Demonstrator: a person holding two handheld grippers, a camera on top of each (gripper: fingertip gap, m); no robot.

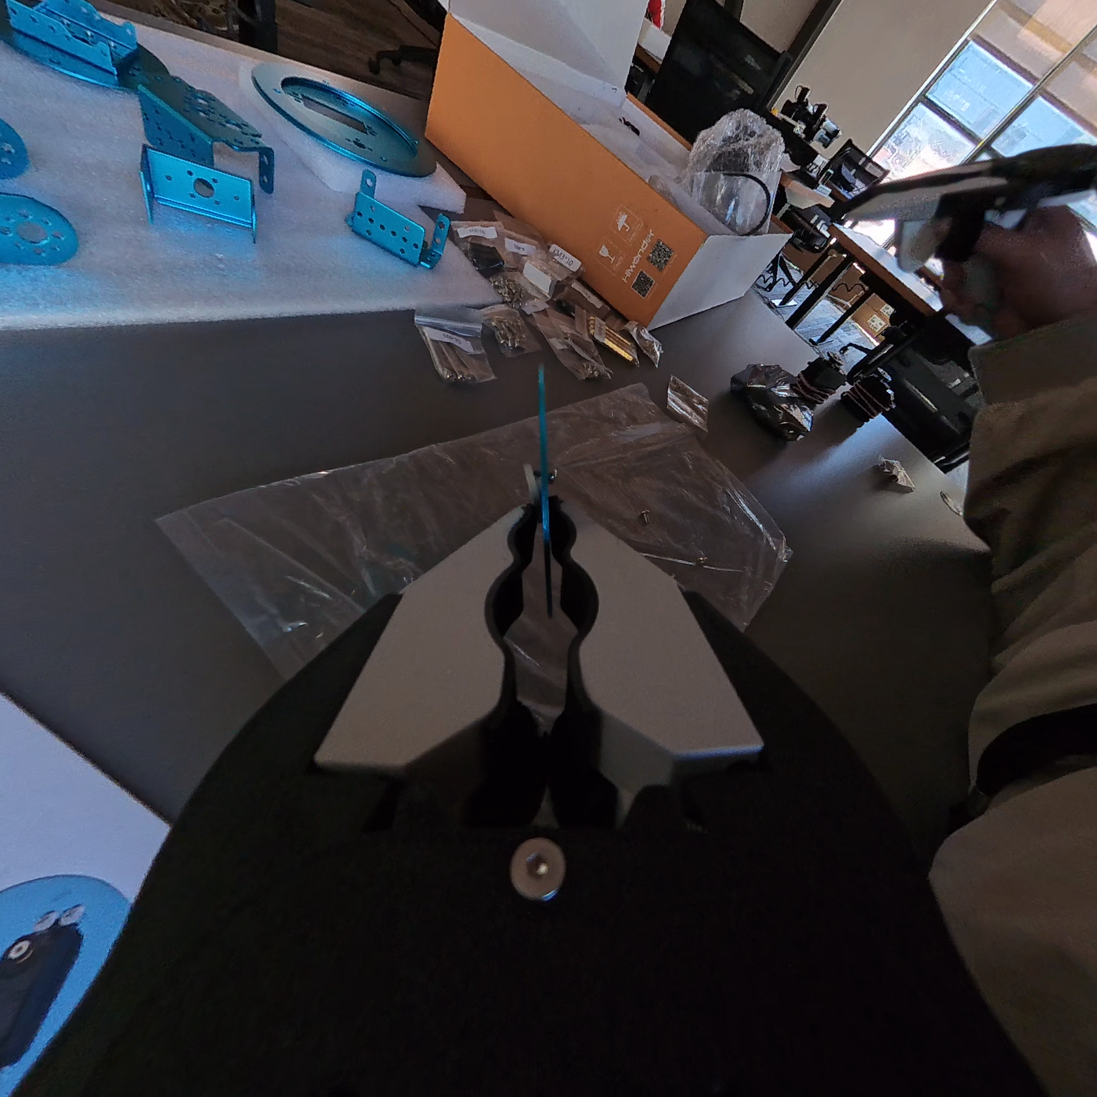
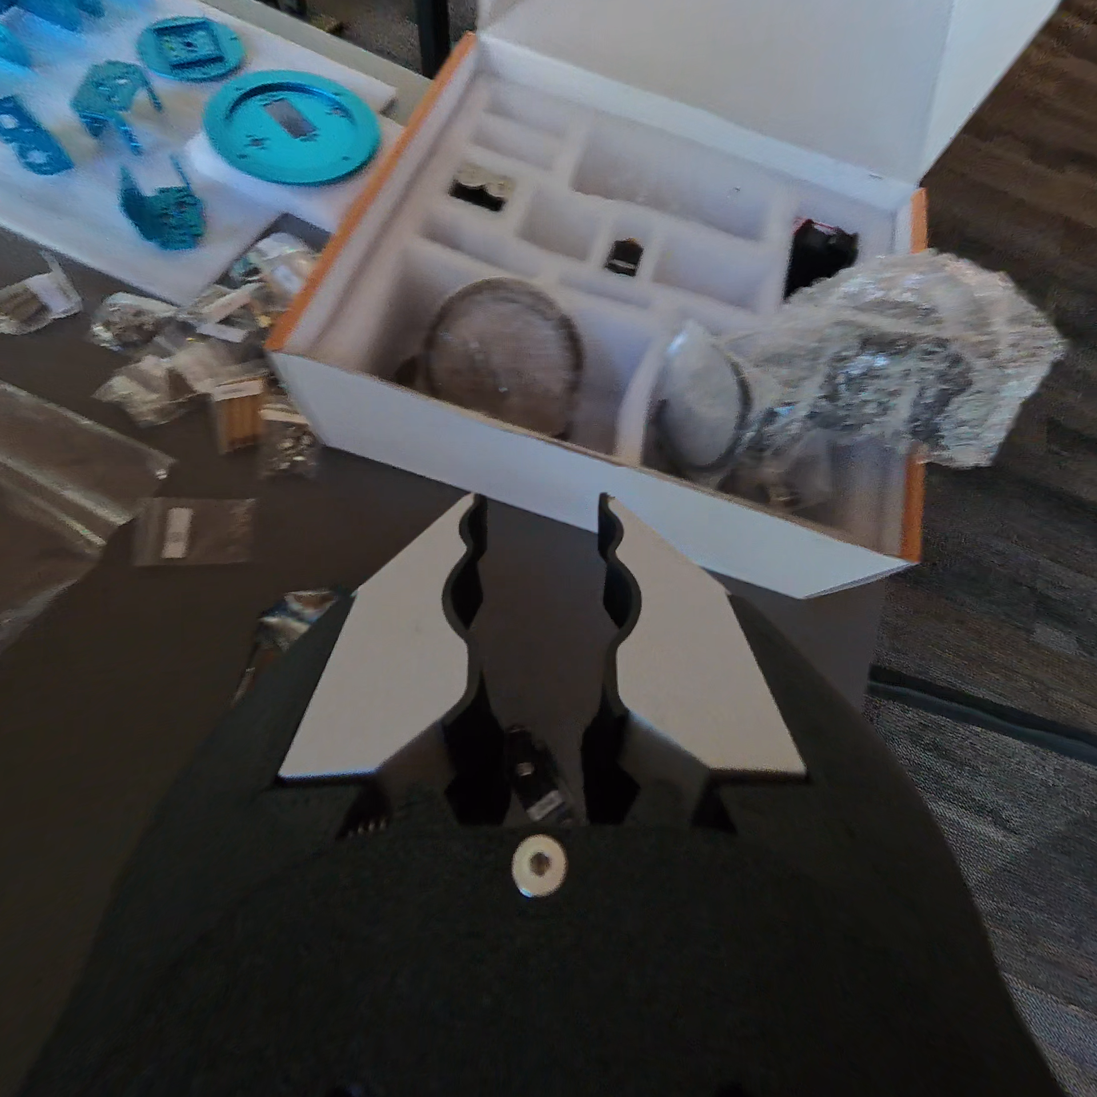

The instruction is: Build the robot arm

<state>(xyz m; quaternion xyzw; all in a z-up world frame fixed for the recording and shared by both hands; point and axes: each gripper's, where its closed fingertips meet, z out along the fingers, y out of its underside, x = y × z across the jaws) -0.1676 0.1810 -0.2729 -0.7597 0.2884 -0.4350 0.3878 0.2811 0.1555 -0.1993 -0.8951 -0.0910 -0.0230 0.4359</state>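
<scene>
Grey tabletop (image 1: 178,427) spreads under both tools. Ahead and to the right of the left tongs (image 1: 543,510) stands an orange and white cardboard box (image 1: 534,154); in the right wrist view the same box lies open just beyond the right tongs (image 2: 541,504), its white foam insert (image 2: 671,160) divided into compartments and a bubble-wrapped bundle (image 2: 902,368) hanging over its right side. A white foam sheet (image 1: 119,279) lies far ahead and left of the left tongs, carrying blue metal brackets (image 1: 199,193) and a blue ring plate (image 1: 344,119). Directly below the left tongs sits a clear plastic bag (image 1: 415,522), wrinkled and flat on the table. Small zip bags of screws (image 1: 534,308) are scattered between that bag and the box.

The left tongs are pinched narrow on a thin blue plate (image 1: 543,469), held edge-on and upright, sticking out past the fingertips. The right tongs stand wide apart with nothing between them, close to the box's near white wall. A tiny loose screw (image 1: 643,516) rests on the plastic bag just right of the left tongs.
</scene>
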